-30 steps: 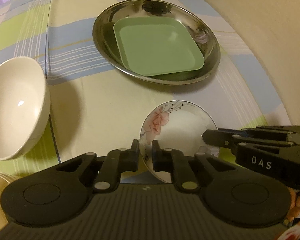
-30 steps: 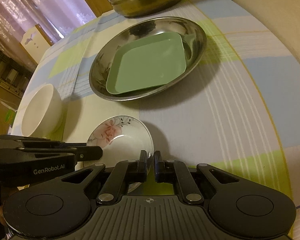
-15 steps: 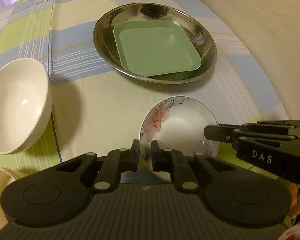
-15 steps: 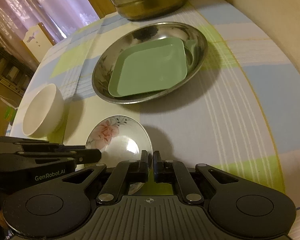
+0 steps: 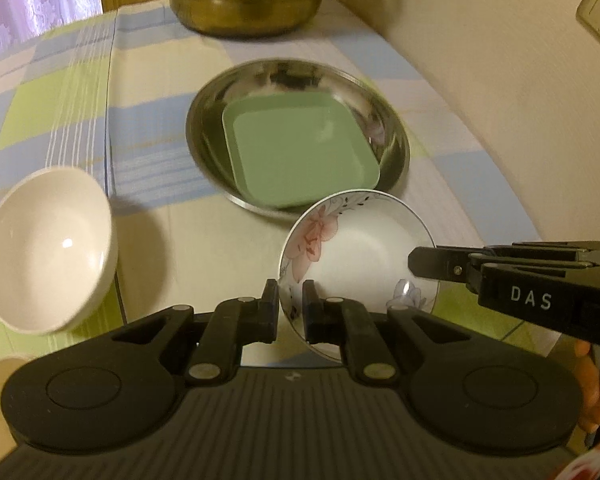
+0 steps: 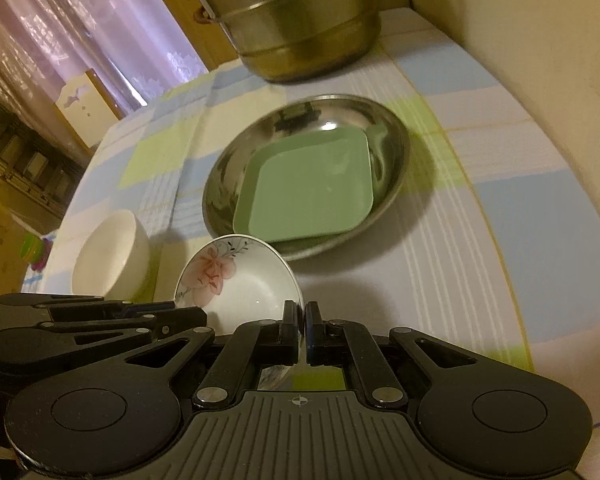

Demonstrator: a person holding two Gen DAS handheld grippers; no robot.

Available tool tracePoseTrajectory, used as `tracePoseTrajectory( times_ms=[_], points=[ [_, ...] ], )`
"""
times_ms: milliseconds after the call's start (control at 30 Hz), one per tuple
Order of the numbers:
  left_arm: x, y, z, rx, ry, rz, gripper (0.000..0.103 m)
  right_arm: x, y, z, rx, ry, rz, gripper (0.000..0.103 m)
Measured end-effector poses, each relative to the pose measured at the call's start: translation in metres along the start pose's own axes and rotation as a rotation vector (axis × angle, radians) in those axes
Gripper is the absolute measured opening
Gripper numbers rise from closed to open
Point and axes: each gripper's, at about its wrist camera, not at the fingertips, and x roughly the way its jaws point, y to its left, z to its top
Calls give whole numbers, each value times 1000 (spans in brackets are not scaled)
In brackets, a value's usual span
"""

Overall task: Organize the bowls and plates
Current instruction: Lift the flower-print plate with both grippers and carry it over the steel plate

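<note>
Gripping floral dish (image 5: pixel 360 248) rim: both tongs (image 5: pixel 290 304) (image 6: pixel 302 330) | white, pink flower (tilted)

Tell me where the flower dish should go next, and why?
Probably forward and over the green plate, then down onto it. Both claws, left and right, are shut on opposite rims of the flower dish, which looks lifted off the tablecloth. The green plate already lies inside the steel plate, so the pile seems to be building there.
</note>
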Motion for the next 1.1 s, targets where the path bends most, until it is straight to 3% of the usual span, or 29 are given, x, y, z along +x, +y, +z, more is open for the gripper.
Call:
tracePoseTrajectory(
  times_ms=[567,1100],
  points=[
    [25,5,59,-10,-49,5,10,25,-14,64,3,-36,-10,4],
    [73,21,101,-47,5,18,10,78,-29,106,6,17,-39,4]
  ],
)
